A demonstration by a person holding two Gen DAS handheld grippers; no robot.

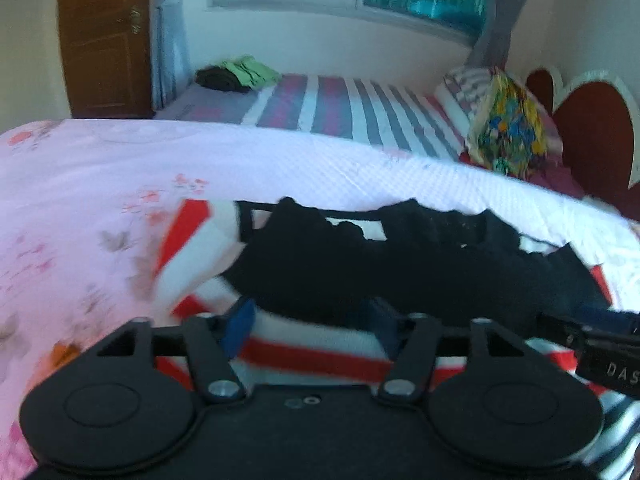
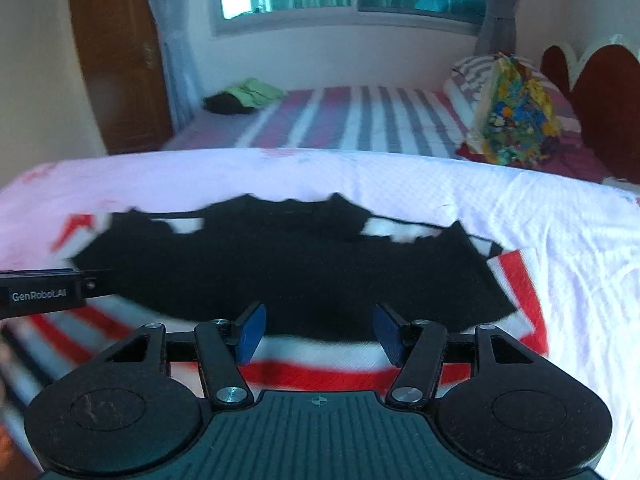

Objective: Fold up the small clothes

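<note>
A pink floral bedspread (image 1: pixel 120 168) covers the near bed, with a striped bed (image 2: pixel 360 120) beyond it under the window. On the bedspread lies a red, white and black striped cloth (image 2: pixel 520 292), and the crumpled black garment (image 2: pixel 288 264) rests on top of it. The left gripper (image 1: pixel 308 316) and the right gripper (image 2: pixel 318 328) hover side by side over its near edge, blue pads apart, gripping nothing. Lettering reads "GenRobot.AI" on the left tool, "DAS" on the right.
</note>
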